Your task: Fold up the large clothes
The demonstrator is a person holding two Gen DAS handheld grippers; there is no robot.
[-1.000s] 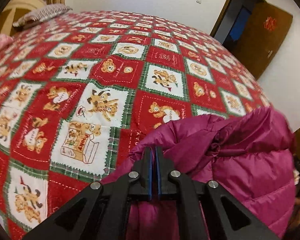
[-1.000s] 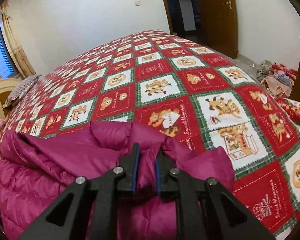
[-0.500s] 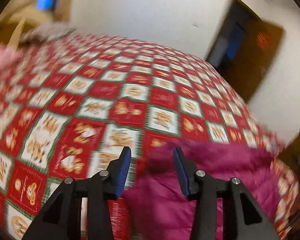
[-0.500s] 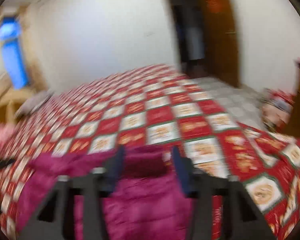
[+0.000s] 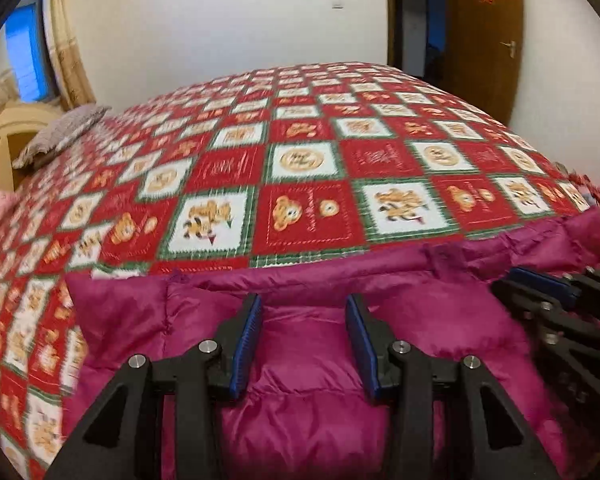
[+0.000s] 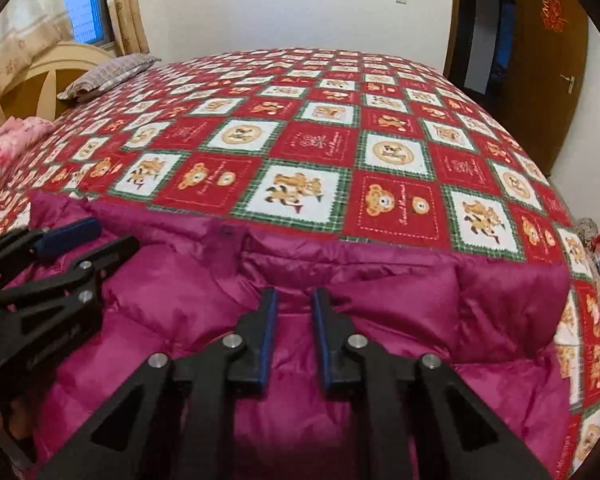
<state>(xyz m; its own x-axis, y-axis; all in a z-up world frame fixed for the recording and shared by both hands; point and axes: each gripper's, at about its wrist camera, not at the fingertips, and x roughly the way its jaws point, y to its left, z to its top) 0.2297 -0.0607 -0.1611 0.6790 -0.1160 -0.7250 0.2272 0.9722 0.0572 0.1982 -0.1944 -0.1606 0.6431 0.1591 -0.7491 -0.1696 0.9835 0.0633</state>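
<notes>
Left claw (image 5: 302, 312) & right claw (image 6: 294, 306) both apart, empty, seemingly just over magenta jacket (image 6: 380, 280) on bed quilt (image 6: 320, 140).

The bedspread (image 6: 396, 208) carries script lettering on its red squares beside the teddy-bear prints, but it is too small and blurred to read. A red paper emblem (image 6: 553, 14) on the brown door (image 6: 548, 92) looks like a Chinese character, not clearly legible.

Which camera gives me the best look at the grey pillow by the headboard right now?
Right wrist: the grey pillow is sharp and unobstructed beside the headboard. The left wrist view shows it too, but motion-blurred and nearer the frame edge.
</notes>
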